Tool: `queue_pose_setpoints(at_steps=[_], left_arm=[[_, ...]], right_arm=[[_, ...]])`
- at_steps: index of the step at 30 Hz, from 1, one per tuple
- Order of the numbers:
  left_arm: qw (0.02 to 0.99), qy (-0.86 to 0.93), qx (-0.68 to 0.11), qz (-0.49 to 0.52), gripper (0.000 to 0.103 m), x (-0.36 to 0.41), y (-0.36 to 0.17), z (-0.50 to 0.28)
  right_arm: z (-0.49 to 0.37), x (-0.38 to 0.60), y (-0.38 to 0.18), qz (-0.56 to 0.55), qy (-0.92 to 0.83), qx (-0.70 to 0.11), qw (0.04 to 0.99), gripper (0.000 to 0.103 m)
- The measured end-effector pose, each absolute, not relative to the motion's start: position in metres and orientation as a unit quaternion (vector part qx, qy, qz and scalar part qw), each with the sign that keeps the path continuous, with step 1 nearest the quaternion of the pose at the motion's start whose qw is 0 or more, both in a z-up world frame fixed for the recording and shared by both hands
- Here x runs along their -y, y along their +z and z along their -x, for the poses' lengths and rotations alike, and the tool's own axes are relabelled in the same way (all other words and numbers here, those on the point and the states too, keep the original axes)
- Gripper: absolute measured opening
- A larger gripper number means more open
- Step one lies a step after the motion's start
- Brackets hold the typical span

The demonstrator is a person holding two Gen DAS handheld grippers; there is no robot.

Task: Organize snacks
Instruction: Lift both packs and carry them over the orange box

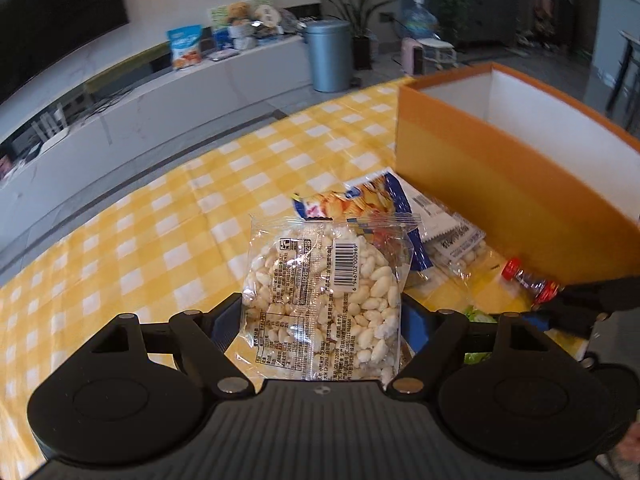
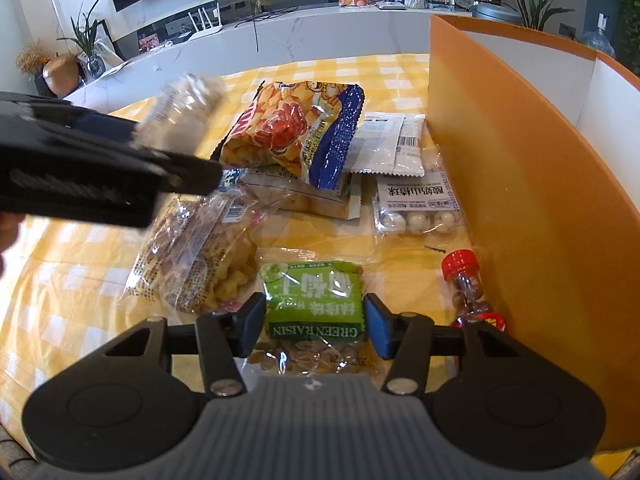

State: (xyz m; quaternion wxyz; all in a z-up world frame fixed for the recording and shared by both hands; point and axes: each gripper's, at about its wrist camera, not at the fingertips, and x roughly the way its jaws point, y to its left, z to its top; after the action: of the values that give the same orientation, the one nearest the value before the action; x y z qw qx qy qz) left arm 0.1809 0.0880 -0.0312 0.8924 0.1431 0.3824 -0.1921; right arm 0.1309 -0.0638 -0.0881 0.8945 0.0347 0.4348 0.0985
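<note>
The left gripper (image 1: 322, 320) clamps a clear bag of puffed rice (image 1: 324, 300) and holds it off the yellow-checked table (image 1: 160, 216), with bare cloth to its left and the orange box (image 1: 500, 168) standing open on its right. Beside the box wall lie a chip bag (image 2: 296, 128), white packets (image 2: 392, 144), a pack of white balls (image 2: 416, 204) and a red-capped bottle (image 2: 466, 284), crowding that edge. The right gripper (image 2: 314, 320) straddles a green raisin bag (image 2: 316, 300), its fingers (image 2: 378, 324) half-spread, and contact cannot be told.
</note>
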Motion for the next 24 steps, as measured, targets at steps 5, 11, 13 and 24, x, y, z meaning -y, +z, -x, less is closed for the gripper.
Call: queue_pose_setpoints(at_steps=[5, 11, 13, 24], left_arm=[[0.896, -0.176, -0.387, -0.130, 0.092, -0.096, -0.010, -0.166], [0.904, -0.151, -0.378, -0.131, 0.092, -0.096, 0.014, -0.142], [0.906, -0.143, -0.376, -0.134, 0.092, -0.095, 0.022, -0.133], [0.907, -0.117, -0.385, -0.121, 0.092, -0.077, 0.067, -0.109]], right_arm=[[-0.126, 0.067, -0.086, -0.041, 0.087, -0.428, 0.899, 0.047], [-0.114, 0.061, -0.080, -0.016, 0.079, -0.416, 0.906, 0.047], [-0.109, 0.060, -0.073, -0.011, 0.086, -0.408, 0.909, 0.047], [-0.079, 0.090, -0.007, -0.085, 0.125, -0.375, 0.915, 0.047]])
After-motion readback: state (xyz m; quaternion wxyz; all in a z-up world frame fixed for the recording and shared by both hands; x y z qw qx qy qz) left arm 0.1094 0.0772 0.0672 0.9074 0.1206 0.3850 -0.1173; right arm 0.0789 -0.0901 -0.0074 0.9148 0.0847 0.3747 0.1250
